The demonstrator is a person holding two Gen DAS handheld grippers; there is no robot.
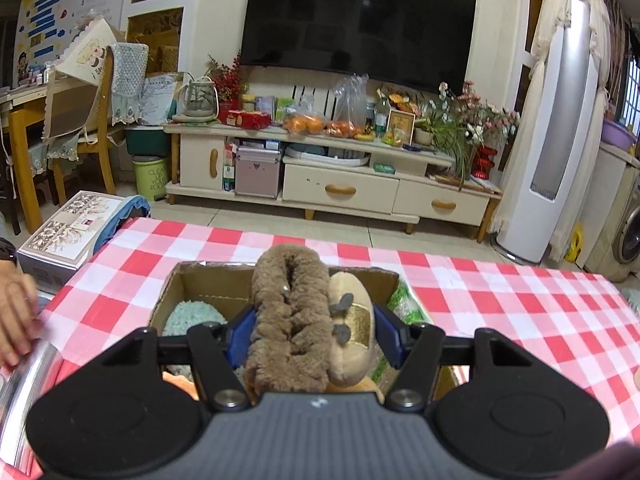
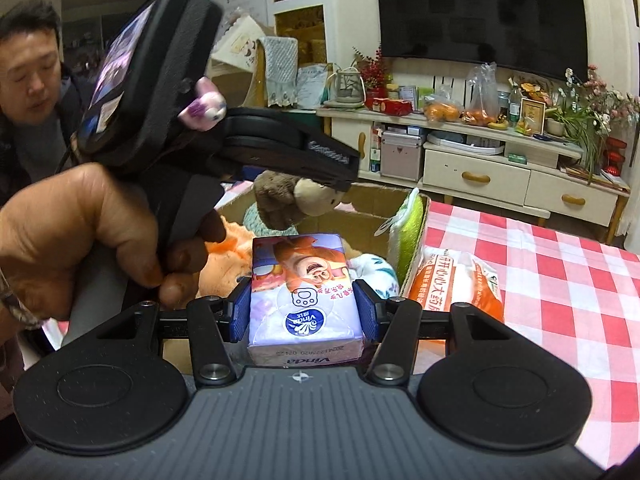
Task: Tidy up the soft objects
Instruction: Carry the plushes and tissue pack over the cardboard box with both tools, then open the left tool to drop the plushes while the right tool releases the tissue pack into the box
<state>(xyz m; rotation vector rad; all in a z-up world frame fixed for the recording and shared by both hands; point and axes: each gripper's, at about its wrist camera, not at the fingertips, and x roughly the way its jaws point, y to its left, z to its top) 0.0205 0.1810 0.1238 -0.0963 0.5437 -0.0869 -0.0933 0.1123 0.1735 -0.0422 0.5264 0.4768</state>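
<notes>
My left gripper is shut on a brown and beige plush toy, which it holds over an open cardboard box. A teal fluffy item lies inside the box. In the right wrist view, my right gripper is shut on a purple pack of tissues, with a blue pad pressing each side, just in front of the box. The same plush toy hangs above the box there, under the other gripper. An orange plush lies in the box's near end.
The box stands on a table with a red and white checked cloth. A green and white soft item leans at the box's right wall, and an orange and white bag lies beside it. A hand grips the other tool at left. A metal rim sits at the table's left.
</notes>
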